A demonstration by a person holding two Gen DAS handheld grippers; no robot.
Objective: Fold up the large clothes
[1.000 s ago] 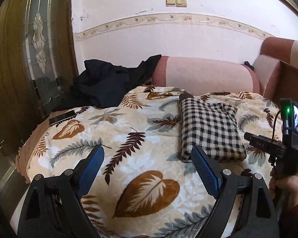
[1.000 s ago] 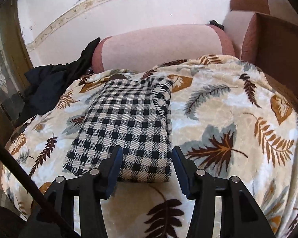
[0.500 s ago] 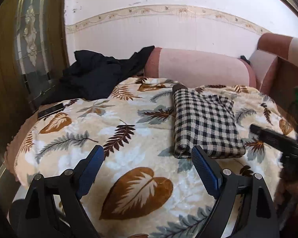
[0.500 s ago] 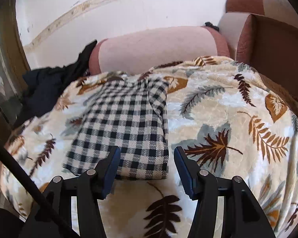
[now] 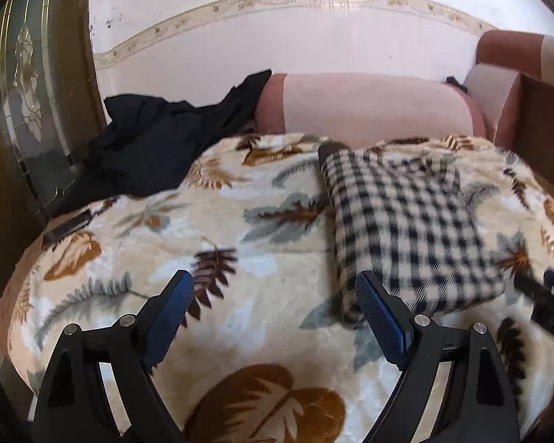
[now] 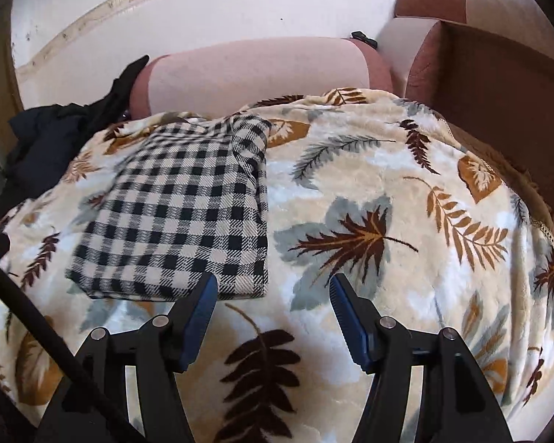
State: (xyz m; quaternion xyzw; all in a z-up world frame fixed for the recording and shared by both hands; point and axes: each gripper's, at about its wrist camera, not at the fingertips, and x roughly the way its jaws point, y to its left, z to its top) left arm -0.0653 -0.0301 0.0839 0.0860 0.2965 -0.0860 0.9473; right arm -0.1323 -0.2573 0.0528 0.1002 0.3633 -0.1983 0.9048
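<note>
A black-and-cream checked garment (image 5: 410,229) lies folded into a rectangle on the leaf-print blanket (image 5: 240,243); it also shows in the right wrist view (image 6: 181,217). My left gripper (image 5: 273,291) is open and empty, hovering above the blanket just left of the garment's near corner. My right gripper (image 6: 273,288) is open and empty, hovering just in front of the garment's near right corner. A crumpled dark garment (image 5: 158,144) lies at the far left of the sofa and shows in the right wrist view too (image 6: 44,136).
A pink sofa backrest (image 5: 365,107) runs along the white wall. A brown armrest (image 6: 491,88) stands at the right. A dark phone-like slab (image 5: 66,227) lies on the blanket's left edge. A wooden glass-panelled door (image 5: 26,103) stands at the left.
Both grippers stayed open and empty. The left view has moved closer and swung right toward the checked garment; the right gripper has shifted slightly to the right of it.
</note>
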